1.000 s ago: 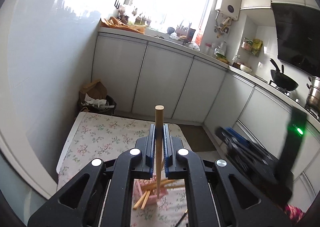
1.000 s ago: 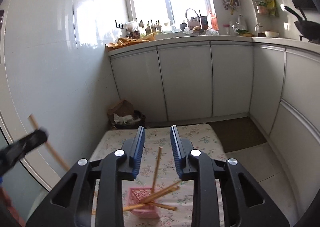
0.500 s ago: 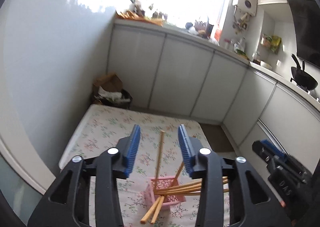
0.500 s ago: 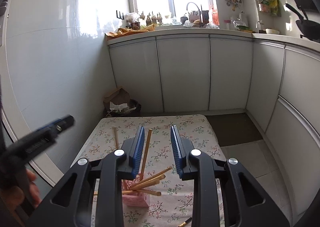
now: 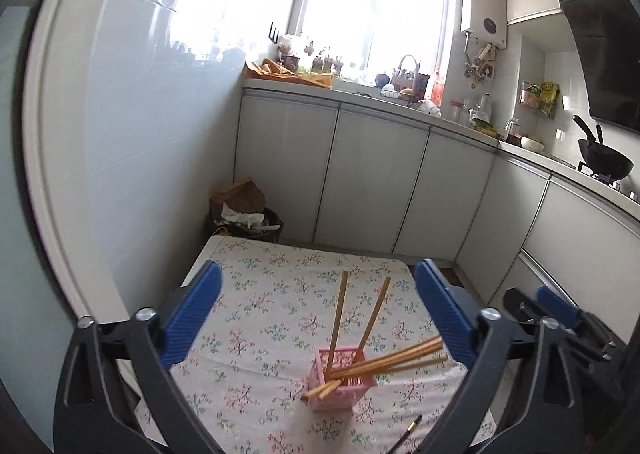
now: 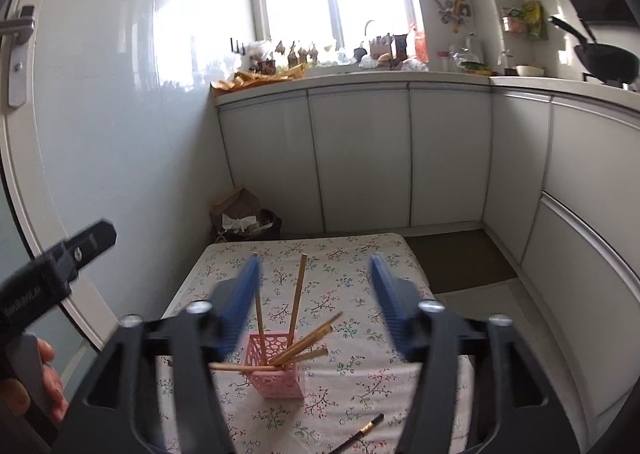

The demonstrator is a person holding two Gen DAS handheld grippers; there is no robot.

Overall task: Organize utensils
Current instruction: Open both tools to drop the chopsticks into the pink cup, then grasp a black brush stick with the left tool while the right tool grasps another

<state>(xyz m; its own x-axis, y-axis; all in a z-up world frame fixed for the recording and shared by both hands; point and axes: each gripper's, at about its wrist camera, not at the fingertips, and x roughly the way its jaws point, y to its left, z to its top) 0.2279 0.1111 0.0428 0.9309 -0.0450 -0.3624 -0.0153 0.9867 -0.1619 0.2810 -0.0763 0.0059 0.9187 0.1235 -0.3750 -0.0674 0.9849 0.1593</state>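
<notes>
The wooden chopstick that a second ago stood pinched upright between the left gripper's blue pads now stands loose in the pink basket [image 5: 343,378], and the pale chopstick [image 5: 338,324] there leans almost upright beside a second one [image 5: 374,318], both rising from the basket's open top. The pink basket is a small square holder with a pierced, lacy wall; it sits on the floral tablecloth [image 5: 264,294] toward the near right part of the table, and several more wooden chopsticks [image 5: 394,360] lie slanted across its rim, their ends sticking out to the right and to the lower left. A dark chopstick with a gold band [image 6: 370,425] lies flat on the cloth just in front of the basket, apart from it. The left gripper [image 5: 318,308] has gone from clamped to wide, its jaws opening with nothing pressed between them, the basket and sticks showing in the gap beyond. The right gripper [image 6: 314,294] was narrowly parted before and is now much wider too, its jaws opening and blurred, holding nothing. In the right wrist view a hand [image 6: 38,382] grips the left tool's handle at the lower left edge. Beyond the table stand white cabinets [image 5: 376,182] and a bin with paper [image 5: 246,220].
</notes>
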